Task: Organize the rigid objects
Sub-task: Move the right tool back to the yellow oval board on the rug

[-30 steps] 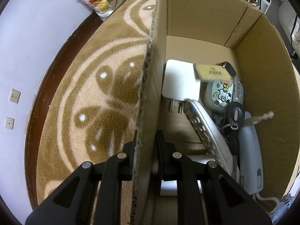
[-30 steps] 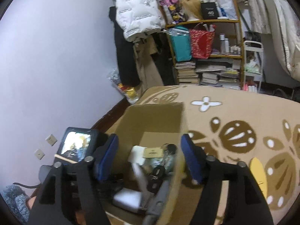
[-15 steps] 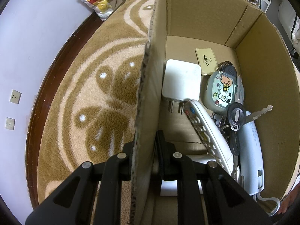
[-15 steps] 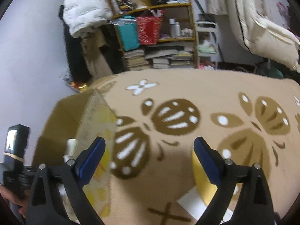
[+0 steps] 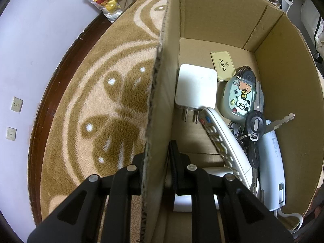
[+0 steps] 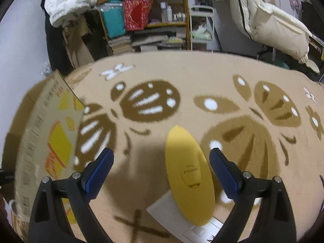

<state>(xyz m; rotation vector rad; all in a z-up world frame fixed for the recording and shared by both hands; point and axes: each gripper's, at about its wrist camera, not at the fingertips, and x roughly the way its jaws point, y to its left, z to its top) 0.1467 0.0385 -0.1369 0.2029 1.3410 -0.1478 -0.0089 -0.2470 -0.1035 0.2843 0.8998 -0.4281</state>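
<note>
The side wall of the cardboard box point(image 5: 162, 105) is clamped between the closed jaws of the left tool point(image 5: 157, 162), and a white charger point(image 5: 195, 88), a remote point(image 5: 224, 143), a cartoon-printed case point(image 5: 239, 97) and keys point(image 5: 257, 123) are seen lying on the box floor. The right tool point(image 6: 162, 168) is held wide open with nothing gripped, its jaws having just been opening. Between them, on the patterned rug point(image 6: 182, 81), a yellow oval object point(image 6: 188, 178) is seen resting partly on a white flat item point(image 6: 172, 212), beside the box.

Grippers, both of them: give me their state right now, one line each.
Left gripper: shut on the cardboard box wall.
Right gripper: open, holding nothing, over the yellow oval object.
</note>
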